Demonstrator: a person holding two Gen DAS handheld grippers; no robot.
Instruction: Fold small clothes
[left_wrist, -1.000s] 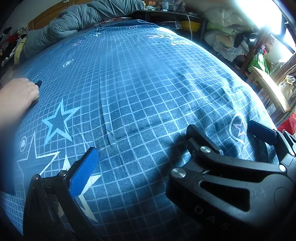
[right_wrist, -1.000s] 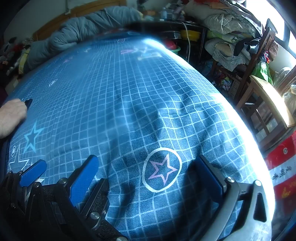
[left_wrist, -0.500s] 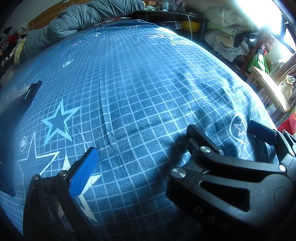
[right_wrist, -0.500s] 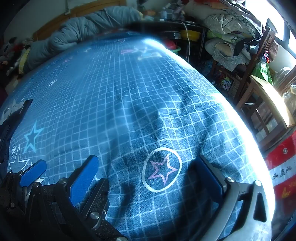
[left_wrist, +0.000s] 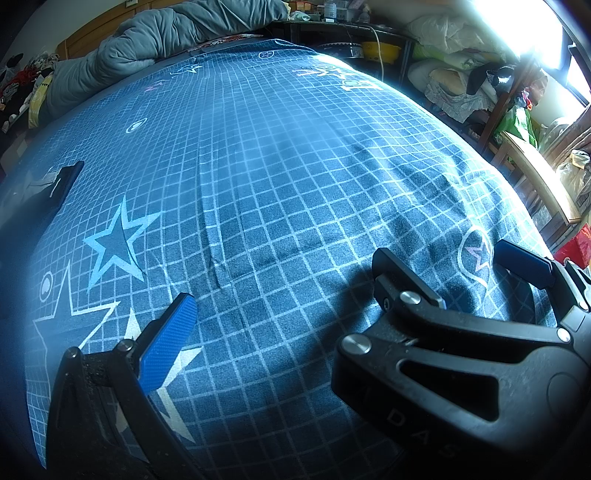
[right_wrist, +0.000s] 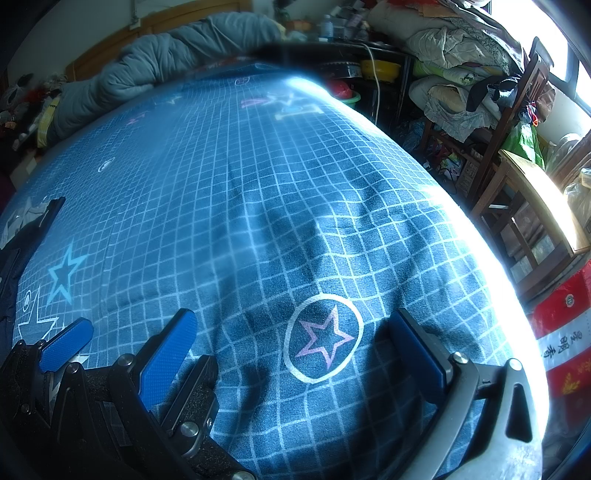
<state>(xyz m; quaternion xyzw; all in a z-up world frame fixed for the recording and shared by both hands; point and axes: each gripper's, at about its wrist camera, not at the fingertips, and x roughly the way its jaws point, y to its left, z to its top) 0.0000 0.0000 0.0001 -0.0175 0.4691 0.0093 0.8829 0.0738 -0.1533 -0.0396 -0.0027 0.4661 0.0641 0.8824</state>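
Two tools, left tool (left_wrist: 280, 299) and right tool (right_wrist: 291, 343), rest with jaws spread wide, grasping nothing, on a blue grid-and-star bedsheet (left_wrist: 280, 155). One dark folded small garment (left_wrist: 55, 184) lies at the bed's far left — likely soft, light, limp; best pinched at an edge.

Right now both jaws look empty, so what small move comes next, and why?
Probably swing the left gripper toward the dark garment at the bed's left edge. It and the right gripper sit open over the blue grid sheet, holding nothing, and that garment is the only clothing lying on the sheet.
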